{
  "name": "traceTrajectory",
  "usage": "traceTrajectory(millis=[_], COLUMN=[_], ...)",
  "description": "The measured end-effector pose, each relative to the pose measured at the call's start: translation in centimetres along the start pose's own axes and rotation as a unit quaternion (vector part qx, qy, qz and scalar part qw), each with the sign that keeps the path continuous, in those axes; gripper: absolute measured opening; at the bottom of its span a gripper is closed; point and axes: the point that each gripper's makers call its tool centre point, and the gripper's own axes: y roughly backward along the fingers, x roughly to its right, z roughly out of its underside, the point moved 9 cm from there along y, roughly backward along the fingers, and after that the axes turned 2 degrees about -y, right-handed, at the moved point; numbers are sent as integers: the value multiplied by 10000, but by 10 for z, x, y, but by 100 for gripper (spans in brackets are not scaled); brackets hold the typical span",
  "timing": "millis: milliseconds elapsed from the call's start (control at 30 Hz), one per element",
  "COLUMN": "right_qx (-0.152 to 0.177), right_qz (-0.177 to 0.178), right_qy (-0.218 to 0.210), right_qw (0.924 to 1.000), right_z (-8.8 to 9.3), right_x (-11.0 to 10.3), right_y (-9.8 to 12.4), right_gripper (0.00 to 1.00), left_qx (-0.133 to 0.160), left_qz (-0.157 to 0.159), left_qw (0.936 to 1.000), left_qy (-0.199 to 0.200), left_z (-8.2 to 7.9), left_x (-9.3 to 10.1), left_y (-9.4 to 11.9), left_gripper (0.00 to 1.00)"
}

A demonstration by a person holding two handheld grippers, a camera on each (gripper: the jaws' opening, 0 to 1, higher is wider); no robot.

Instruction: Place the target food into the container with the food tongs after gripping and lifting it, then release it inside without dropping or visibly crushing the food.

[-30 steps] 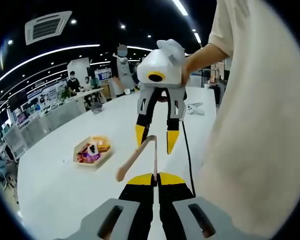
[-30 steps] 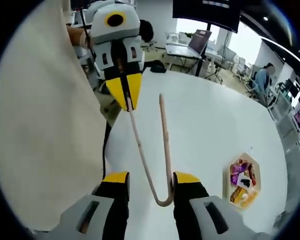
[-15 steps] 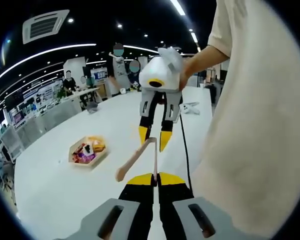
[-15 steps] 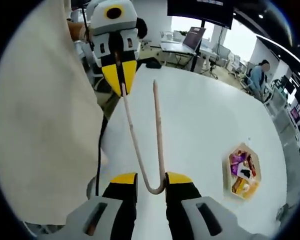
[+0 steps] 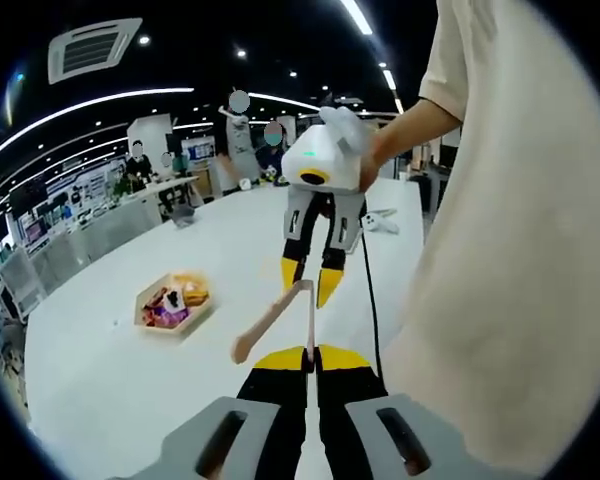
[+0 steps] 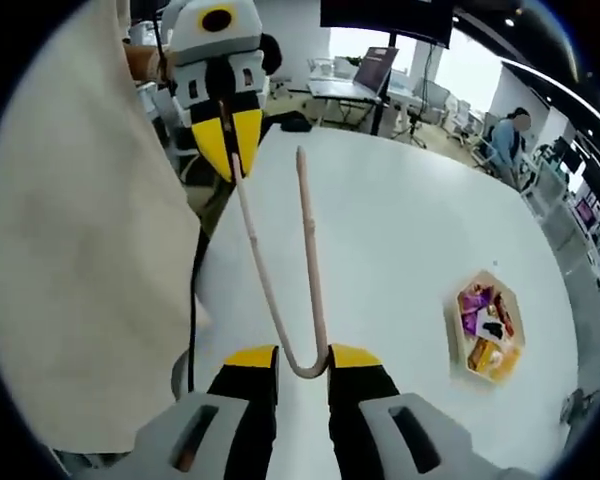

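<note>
Left claw: your left claw (image 5: pixel 311 358) has its yellow-tipped jaws pressed together on one arm of the food tongs (image 5: pixel 280 313); in the right gripper view the same claw (image 6: pixel 228 148) shows at the upper left, pinched on the end of that arm.
Right claw: your right claw (image 6: pixel 302 356) sits with its jaws on either side of the curved bend of the tongs, close against it; whether they actually press on it I cannot tell. In the left gripper view this claw (image 5: pixel 309 283) hangs tips-down above the surface with the bend between its jaws.
Food tongs: the food tongs (image 6: pixel 290 270) are a pale, U-shaped strip held in the air between your two claws. One arm runs to the left claw, and the other ends free, with its tip apart from the first arm.
Container: the container (image 5: pixel 172 302) with the food rests on the white surface (image 5: pixel 120 370), towards its far left side in the left gripper view. In the right gripper view the container (image 6: pixel 489 328) lies near the right edge of the surface (image 6: pixel 400 220), well apart from the tongs.
Food: it holds orange, purple and dark pieces; what they are is too small to tell.
Your body: a pale sleeve (image 5: pixel 510 200) flanks both claws.
</note>
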Motion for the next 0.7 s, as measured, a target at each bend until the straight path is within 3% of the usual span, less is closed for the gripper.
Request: traceTrajectory(millis=[333, 700], right_qx=[-104, -316], right_qz=[-20, 98], right_qy=[-8, -211], right_qw=[9999, 9992], right_z=[1, 12], right_x=[-1, -6], right_y=[-1, -11], right_gripper=[15, 14], left_qx=[-31, -154], left_qz=[52, 113], left_qw=[10000, 9995], left_qy=[63, 240], left_z=[3, 22], left_x=[-1, -1], left_y=[-3, -16], left_gripper=[0, 0])
